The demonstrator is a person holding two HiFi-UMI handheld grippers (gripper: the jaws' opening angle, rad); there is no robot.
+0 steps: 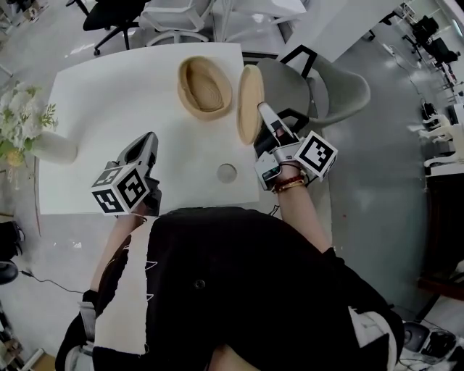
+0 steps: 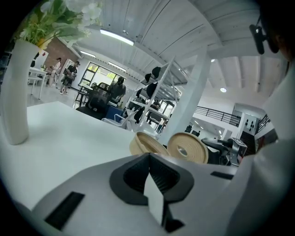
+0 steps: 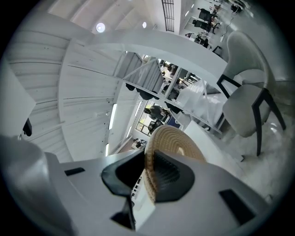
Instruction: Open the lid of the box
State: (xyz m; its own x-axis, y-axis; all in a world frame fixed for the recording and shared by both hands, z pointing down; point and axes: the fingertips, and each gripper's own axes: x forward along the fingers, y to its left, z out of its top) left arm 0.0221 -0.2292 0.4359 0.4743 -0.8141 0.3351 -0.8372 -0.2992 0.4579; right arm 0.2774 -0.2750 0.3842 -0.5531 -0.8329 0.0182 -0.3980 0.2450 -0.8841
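Note:
The woven oval box [image 1: 205,87] stands open at the far middle of the white table [image 1: 109,101]. Its flat woven lid [image 1: 250,103] is off the box and held on edge just right of it, over the table's right edge. My right gripper [image 1: 265,114] is shut on the lid's rim; in the right gripper view the lid [image 3: 173,138] runs between the pads [image 3: 168,175]. My left gripper [image 1: 148,139] hovers over the near left of the table, well short of the box, shut with nothing in it. In the left gripper view the box [image 2: 145,144] and lid [image 2: 186,148] lie ahead.
A white vase with flowers [image 1: 47,145] stands at the table's left edge. A small grey disc [image 1: 227,172] lies near the front edge. A grey chair [image 1: 341,90] stands right of the table, and a black office chair [image 1: 109,18] behind it.

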